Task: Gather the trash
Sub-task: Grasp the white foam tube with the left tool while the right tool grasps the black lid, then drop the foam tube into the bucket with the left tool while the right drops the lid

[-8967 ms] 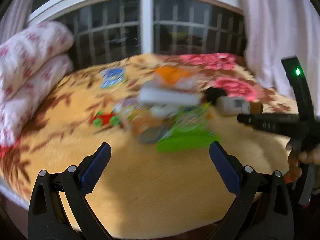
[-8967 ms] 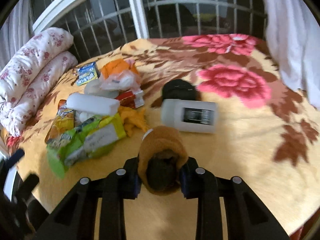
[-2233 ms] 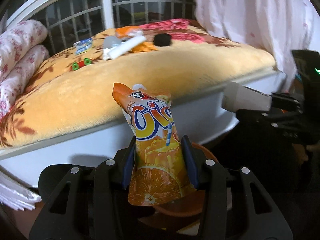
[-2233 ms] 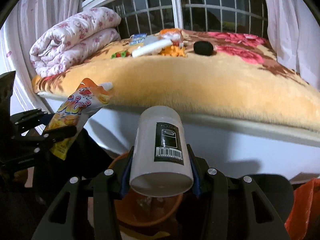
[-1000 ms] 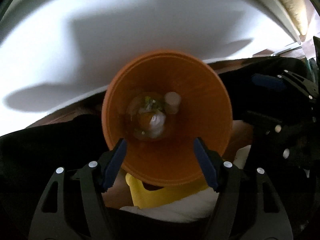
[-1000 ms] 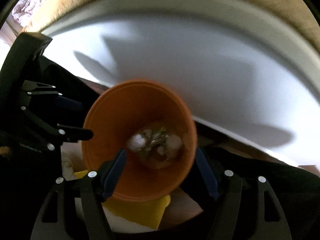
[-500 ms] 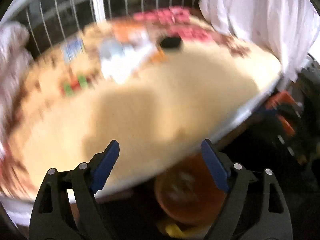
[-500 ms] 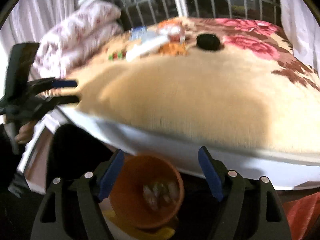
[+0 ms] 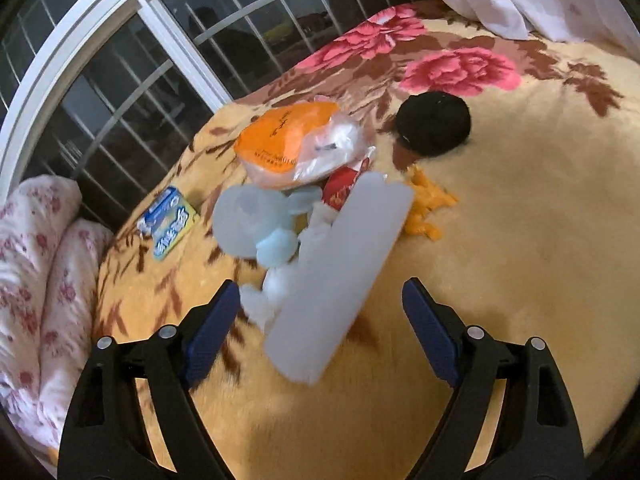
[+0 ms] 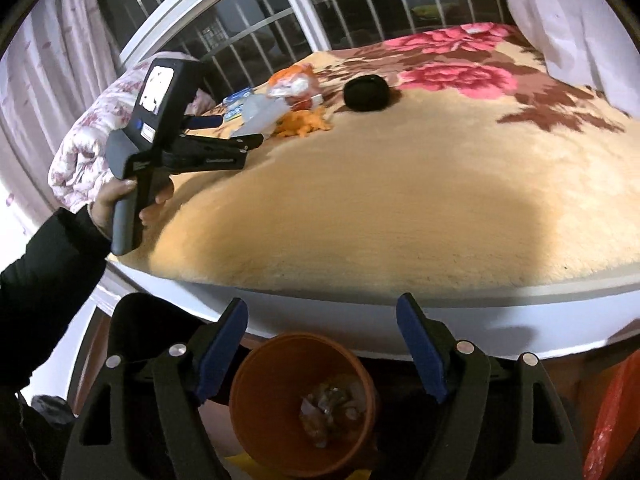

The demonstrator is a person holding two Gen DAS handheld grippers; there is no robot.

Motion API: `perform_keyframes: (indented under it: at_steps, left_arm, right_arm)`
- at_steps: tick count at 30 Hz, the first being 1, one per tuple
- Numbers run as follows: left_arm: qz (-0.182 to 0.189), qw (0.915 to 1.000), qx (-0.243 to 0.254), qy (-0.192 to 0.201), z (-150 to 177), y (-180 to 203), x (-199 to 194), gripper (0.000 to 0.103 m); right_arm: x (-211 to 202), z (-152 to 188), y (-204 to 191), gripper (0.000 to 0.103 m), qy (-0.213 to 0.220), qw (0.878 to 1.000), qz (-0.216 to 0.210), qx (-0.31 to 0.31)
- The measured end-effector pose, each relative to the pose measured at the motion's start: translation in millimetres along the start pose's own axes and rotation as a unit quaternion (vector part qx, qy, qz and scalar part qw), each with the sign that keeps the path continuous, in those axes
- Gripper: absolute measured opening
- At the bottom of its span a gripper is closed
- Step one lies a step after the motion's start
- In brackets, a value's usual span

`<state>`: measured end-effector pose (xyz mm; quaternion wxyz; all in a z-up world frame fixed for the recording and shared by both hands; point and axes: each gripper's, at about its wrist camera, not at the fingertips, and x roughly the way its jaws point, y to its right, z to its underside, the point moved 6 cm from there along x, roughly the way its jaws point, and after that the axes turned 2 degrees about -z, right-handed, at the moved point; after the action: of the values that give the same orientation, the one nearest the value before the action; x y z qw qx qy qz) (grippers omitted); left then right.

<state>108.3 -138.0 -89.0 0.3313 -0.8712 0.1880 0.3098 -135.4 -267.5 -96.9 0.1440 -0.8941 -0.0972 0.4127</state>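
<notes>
In the left wrist view my left gripper (image 9: 320, 292) hangs open over the trash pile on the yellow flowered blanket (image 9: 520, 280). A long white packet (image 9: 340, 276) lies with its near end between the fingers, and the pads do not press on it. Around it are a pale blue plastic wad (image 9: 256, 220), an orange and clear bag (image 9: 296, 144), a red wrapper (image 9: 344, 188), orange scraps (image 9: 428, 208) and a black round thing (image 9: 434, 124). My right gripper (image 10: 322, 306) is open and empty above the orange bin (image 10: 260, 420), which holds trash. The right wrist view also shows the left gripper (image 10: 236, 130) in a hand (image 10: 120, 196).
A blue and yellow packet (image 9: 170, 228) lies left of the pile. A rolled flowered quilt (image 9: 36, 260) lies at the bed's left end, under a barred window (image 9: 140, 72). White curtains (image 10: 568, 20) hang at the right. A red bag (image 10: 612, 420) sits right of the bin.
The juice pouch and white bottle held two seconds ago are gone from both grippers. Both rose from the bin. The left one swung out over the bed to the pile.
</notes>
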Motion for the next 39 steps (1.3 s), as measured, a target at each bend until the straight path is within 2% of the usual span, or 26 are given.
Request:
perform_keyframes:
  at_steps: [2, 3, 4, 7, 9, 13, 15, 19, 23, 27, 28, 30, 34, 35, 37, 39]
  left_arm:
    - [-0.004, 1.0, -0.004, -0.006, -2, 0, 9, 0.068]
    - [-0.002, 0.9999, -0.009, -0.012, -2, 1, 12, 0.051]
    - [0.003, 0.9995, -0.023, -0.021, 0, -1, 18, 0.045]
    - [0.011, 0.9973, -0.072, 0.0, 2, -10, 12, 0.04]
    - [0.025, 0.9936, -0.11, 0.011, 6, -18, 2, 0.038]
    - [0.091, 0.9739, -0.206, 0.026, 28, -31, -31, 0.035]
    - [0.101, 0.9681, -0.228, 0.03, 40, -31, -46, 0.035]
    - [0.118, 0.9507, -0.286, 0.028, 69, -30, -78, 0.034]
    - [0.103, 0.9442, -0.311, 0.036, 85, -31, -97, 0.034]
    - [0.1, 0.9419, -0.317, 0.047, 86, -31, -101, 0.034]
    - [0.092, 0.9427, -0.318, 0.046, 86, -32, -98, 0.034]
    - [0.099, 0.9399, -0.324, 0.044, 86, -34, -91, 0.034]
    - [0.109, 0.9321, -0.343, 0.04, 88, -39, -81, 0.033]
    - [0.114, 0.9299, -0.347, 0.04, 89, -40, -79, 0.033]
    - [0.123, 0.9245, -0.359, 0.039, 89, -44, -74, 0.032]
    - [0.138, 0.9173, -0.372, 0.039, 89, -48, -68, 0.031]
  right_arm:
    - [0, -2, 4, 0.075, 0.003, 1.0, 0.0, 0.009]
    - [0, -3, 6, 0.075, 0.005, 1.0, -0.001, 0.012]
    - [-1, -5, 6, 0.075, 0.007, 1.0, -0.001, 0.013]
    - [-3, -10, 6, 0.075, 0.014, 1.0, 0.005, 0.006]
    - [-4, -13, 6, 0.075, 0.017, 1.0, 0.01, -0.001]
    - [-2, -27, 6, 0.075, 0.02, 1.0, 0.018, -0.015]
    - [1, -40, 5, 0.075, 0.025, 0.999, 0.023, -0.026]
    - [13, -79, 3, 0.075, 0.036, 0.997, 0.031, -0.058]
    - [43, -141, 10, 0.075, 0.041, 0.997, 0.032, -0.065]
    - [91, -200, 27, 0.075, 0.032, 0.995, 0.07, -0.069]
    - [102, -211, 31, 0.075, 0.03, 0.994, 0.079, -0.068]
    - [126, -229, 38, 0.075, 0.02, 0.993, 0.093, -0.07]
    - [172, -246, 45, 0.075, -0.018, 0.991, 0.118, -0.064]
    - [182, -247, 47, 0.073, -0.029, 0.99, 0.127, -0.062]
    - [202, -243, 50, 0.06, -0.058, 0.986, 0.142, -0.06]
    - [206, -241, 49, 0.058, -0.053, 0.984, 0.159, -0.065]
